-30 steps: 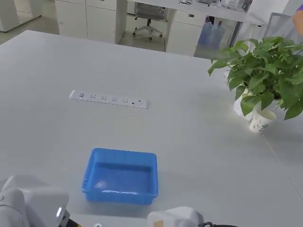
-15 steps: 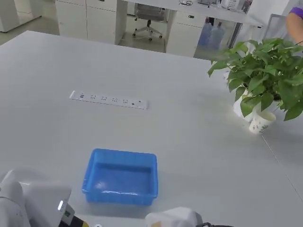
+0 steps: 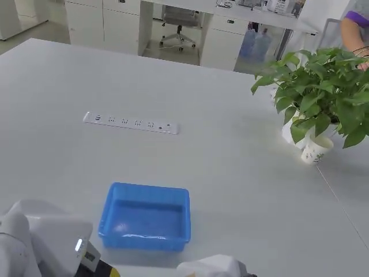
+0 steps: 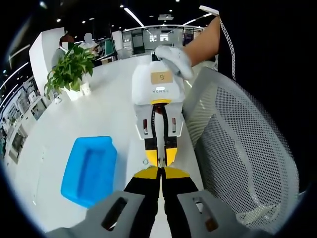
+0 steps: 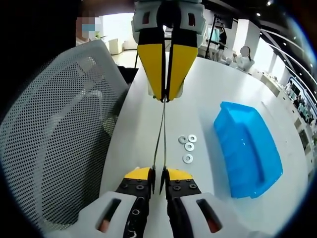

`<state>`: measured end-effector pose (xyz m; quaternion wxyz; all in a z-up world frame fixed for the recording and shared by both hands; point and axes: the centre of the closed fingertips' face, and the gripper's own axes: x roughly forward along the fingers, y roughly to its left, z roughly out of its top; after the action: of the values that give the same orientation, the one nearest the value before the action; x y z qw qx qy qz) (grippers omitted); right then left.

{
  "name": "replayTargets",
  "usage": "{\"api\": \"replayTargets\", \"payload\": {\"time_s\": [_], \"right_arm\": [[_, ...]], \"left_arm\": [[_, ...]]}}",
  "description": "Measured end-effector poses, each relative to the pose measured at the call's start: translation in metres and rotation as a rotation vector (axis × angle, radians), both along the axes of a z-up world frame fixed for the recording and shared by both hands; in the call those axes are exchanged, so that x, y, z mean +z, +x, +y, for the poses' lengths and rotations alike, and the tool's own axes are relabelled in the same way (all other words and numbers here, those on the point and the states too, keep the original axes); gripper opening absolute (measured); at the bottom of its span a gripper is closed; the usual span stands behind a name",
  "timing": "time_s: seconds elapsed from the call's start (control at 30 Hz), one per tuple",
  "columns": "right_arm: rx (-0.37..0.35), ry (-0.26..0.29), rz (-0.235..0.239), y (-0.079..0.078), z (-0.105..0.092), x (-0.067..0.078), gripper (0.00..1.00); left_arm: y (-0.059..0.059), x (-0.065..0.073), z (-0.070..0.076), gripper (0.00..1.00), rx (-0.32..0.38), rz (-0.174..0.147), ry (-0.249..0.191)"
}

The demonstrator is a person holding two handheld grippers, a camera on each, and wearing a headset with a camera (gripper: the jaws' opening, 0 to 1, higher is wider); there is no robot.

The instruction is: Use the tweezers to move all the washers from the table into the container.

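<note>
left gripper [image 5: 165, 97]: clenched on the far end of the tweezers [image 5: 160, 141], where the two arms meet.
right gripper [image 5: 158, 179]: pinched in on the other end, with the arms slightly spread between its jaws. I read it as gripping.
tweezers: strung between both grippers, running along the near edge of the table [image 5: 213, 84]. I judge them held clear of it.
washers [image 5: 188, 147]: four in a loose cluster on the table near its near edge, between the tweezers and the container [image 5: 246, 148]. None picked yet.
container: blue tray, upright, near the near edge, with the washers just beside one long wall. It looks empty to me.
step: my guess is I'm settling the grip on the tweezers before the first pick.
risk, drop: if I free one end before the other hold is firm, the tweezers swing or fall past the edge toward the chair [image 5: 54, 139].
risk, squeeze: too much clamp on the arms shuts the tips, so they can't straddle a washer.
risk, scatter: dragging the tips through the cluster could flick washers off the near edge.
</note>
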<state>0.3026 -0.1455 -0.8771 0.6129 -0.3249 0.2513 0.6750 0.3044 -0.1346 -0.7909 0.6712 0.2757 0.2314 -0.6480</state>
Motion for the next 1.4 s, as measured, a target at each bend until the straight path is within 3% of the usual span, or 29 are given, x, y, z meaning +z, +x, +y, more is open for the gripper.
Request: {"api": "replayTargets", "payload": {"time_s": [0.5, 1.07, 1.4], "right_arm": [[-0.045, 0.020, 0.014, 0.003, 0.003, 0.004, 0.08], [-0.069, 0.074, 0.011, 0.005, 0.001, 0.011, 0.06], [-0.109, 0.160, 0.034, 0.011, 0.009, 0.029, 0.06]], "left_arm": [[0.004, 0.014, -0.014, 0.05, -0.014, -0.014, -0.053], [0.009, 0.015, -0.008, 0.10, 0.013, -0.012, -0.087], [0.011, 0.028, -0.012, 0.12, 0.057, 0.019, -0.199]]}}
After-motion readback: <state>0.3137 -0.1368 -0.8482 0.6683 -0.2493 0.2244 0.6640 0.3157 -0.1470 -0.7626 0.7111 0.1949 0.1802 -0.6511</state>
